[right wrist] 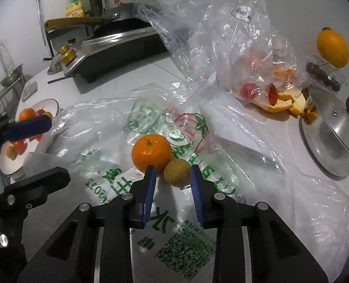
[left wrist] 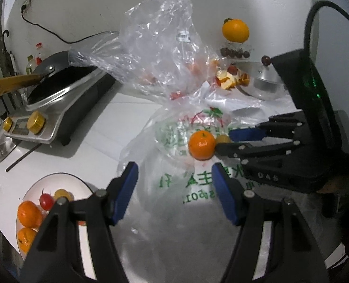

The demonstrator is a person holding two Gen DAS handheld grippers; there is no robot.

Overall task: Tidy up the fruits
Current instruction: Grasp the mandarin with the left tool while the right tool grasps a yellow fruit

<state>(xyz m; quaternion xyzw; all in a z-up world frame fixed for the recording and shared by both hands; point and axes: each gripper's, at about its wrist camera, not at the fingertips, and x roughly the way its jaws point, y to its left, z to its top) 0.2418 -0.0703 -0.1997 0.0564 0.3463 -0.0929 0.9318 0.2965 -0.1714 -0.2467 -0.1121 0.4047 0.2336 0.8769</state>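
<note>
Left gripper (left wrist: 174, 167) nearest the lens: blue pads well apart, nothing between them, only the printed plastic bag (left wrist: 174, 184) below. Right gripper (right wrist: 172, 167) with pads at a narrow gap, tips either side of the small yellow fruit (right wrist: 176, 171); a sliver of space visible at the left pad, no firm press confirmed.

White countertop (left wrist: 118, 122) largely covered. Printed plastic bag spread flat across the middle, reaching from the plate side to the pot lid side. Clear crumpled bag (left wrist: 151, 35) standing tall behind it, holding red and orange fruit low down, blocking the way to the rear wall. Stove (left wrist: 63, 108) with a dark pan (left wrist: 56, 75) on top, at the far left, pan handle jutting out over the stove's edge. Steel pot lid (right wrist: 327, 136) at the right margin, its rim resting on the plastic.

White plate (left wrist: 61, 181) at the near left corner, close to the counter edge, carrying mandarins and small tomatoes, apart from the bag. Open strip of bare counter between stove and bag.

Mandarin (right wrist: 151, 153) lying on the printed bag, touching the small yellow fruit and just beyond the right gripper's left pad. Large orange (right wrist: 332, 48) perched on a clear box at the back right. Orange peel (right wrist: 285, 101) heaped between crumpled bag and lid.
</note>
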